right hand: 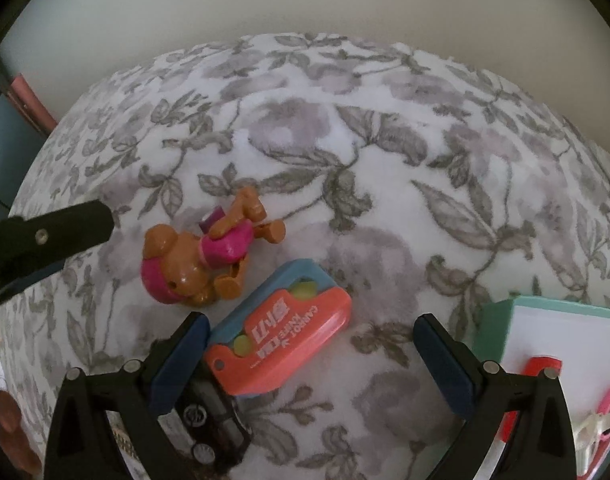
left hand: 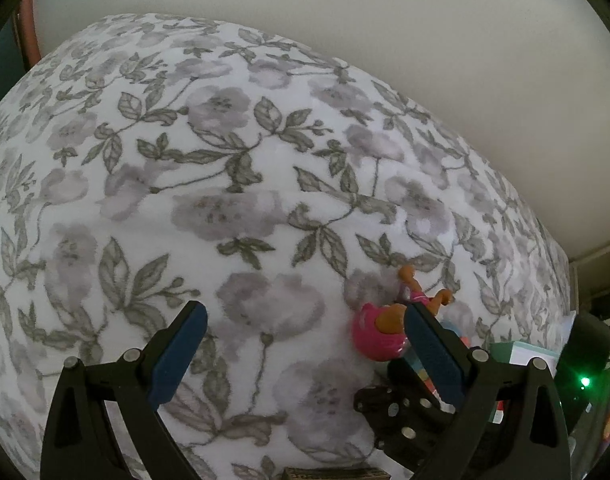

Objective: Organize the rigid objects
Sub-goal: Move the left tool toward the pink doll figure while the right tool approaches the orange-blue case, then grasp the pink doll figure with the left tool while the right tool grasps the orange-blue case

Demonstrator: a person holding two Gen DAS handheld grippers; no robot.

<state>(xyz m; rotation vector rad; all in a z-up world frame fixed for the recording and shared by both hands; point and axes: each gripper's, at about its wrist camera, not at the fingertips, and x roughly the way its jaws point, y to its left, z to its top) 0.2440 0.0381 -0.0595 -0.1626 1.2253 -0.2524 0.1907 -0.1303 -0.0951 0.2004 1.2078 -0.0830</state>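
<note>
- Left wrist view: the left gripper (left hand: 305,344) hangs over a flower-print blanket (left hand: 225,200), its two blue-padded fingers (left hand: 179,354) spread wide with only blanket between them.
- At about 4 o'clock in this view a toy dog (left hand: 385,328) in a pink outfit lies on the blanket, just behind the tip of the right-hand finger; whether they touch cannot be told.
- Below the dog, at 5 o'clock, sits a dark toy car (left hand: 401,412), partly hidden by that finger.
- At the 4 o'clock edge a teal box (left hand: 525,354) shows a corner.
- Right wrist view: the right gripper (right hand: 309,354) is released too, fingers wide apart, nothing gripped.
- An orange and blue toy case (right hand: 281,336) lies tilted on the blanket near the centre, toward 6 o'clock, its lower corner touching or just beside the left-hand finger.
- The toy dog (right hand: 197,256) lies on its side at 9 o'clock from the case, close by.
- The dark toy car (right hand: 213,420) sits at 7 o'clock, under the left-hand finger.
- The teal box (right hand: 501,320) stands at 4 o'clock, with red and pink items inside.
- One finger of the other gripper (right hand: 45,236) pokes in at 9 o'clock.
</note>
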